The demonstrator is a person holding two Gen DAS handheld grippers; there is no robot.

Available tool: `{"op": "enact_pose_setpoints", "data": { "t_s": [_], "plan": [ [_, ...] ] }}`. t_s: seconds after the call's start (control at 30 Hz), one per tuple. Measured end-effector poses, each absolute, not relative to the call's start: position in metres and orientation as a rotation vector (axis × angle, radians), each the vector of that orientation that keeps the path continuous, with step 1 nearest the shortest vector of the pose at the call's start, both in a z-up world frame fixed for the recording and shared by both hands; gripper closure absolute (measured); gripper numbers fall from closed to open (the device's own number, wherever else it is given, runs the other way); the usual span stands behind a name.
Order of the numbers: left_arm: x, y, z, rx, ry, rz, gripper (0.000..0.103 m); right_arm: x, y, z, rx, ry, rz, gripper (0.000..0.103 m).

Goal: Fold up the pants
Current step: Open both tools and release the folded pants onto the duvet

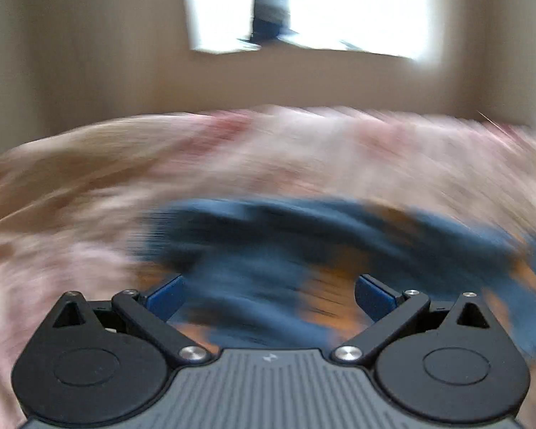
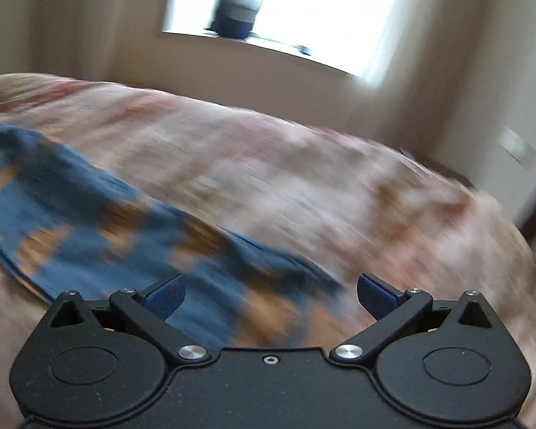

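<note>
Blue pants with orange patches lie on a bed with a pink and beige patterned cover. Both views are motion-blurred. My left gripper is open, with its blue fingers wide apart just above the near part of the pants. In the right wrist view the pants stretch from the far left down to the gripper. My right gripper is open over the pants' near right end, holding nothing.
A bright window sits in the beige wall beyond the bed, with a dark container on its sill; it also shows in the right wrist view. The bed's right edge drops off near a wall with a socket plate.
</note>
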State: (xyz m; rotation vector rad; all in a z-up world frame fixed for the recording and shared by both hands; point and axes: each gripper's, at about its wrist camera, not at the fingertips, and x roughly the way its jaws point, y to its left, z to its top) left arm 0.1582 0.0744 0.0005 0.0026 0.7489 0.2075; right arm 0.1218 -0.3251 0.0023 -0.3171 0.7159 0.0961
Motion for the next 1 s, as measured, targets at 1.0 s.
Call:
{"op": "enact_pose_setpoints", "data": {
  "t_s": [1.0],
  "plan": [
    [0.155, 0.193, -0.043, -0.7, 0.711, 0.501, 0.001, 0.379, 0.025, -0.082, -0.492, 0.805, 0.783, 0.001]
  ]
}}
